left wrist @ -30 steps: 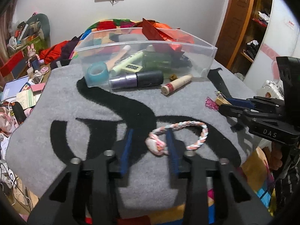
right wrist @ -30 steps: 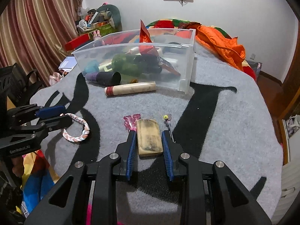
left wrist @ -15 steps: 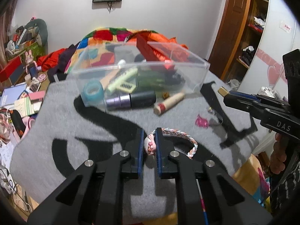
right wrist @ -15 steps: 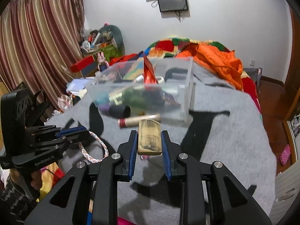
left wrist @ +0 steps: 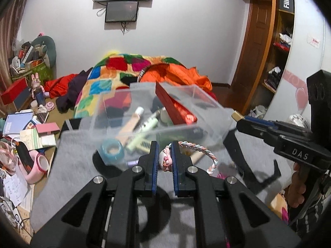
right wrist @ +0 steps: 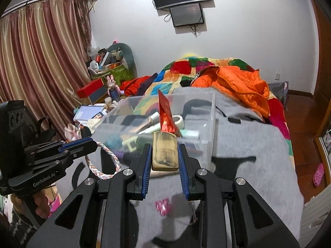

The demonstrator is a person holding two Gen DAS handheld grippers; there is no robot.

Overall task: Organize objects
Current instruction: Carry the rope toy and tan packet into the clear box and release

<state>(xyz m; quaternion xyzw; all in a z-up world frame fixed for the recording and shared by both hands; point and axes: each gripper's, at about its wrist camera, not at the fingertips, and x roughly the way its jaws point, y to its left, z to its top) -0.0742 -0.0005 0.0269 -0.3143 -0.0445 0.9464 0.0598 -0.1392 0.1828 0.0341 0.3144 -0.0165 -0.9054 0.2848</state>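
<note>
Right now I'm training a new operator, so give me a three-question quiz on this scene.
1. True or false: the left gripper is shut on the braided bracelet.
2. What does the right gripper hold? A) tape roll B) wooden block C) red packet
3. Where is the pink clip?

Key: 1 true. 2 B. 3 On the grey blanket, outside the clear bin.
</note>
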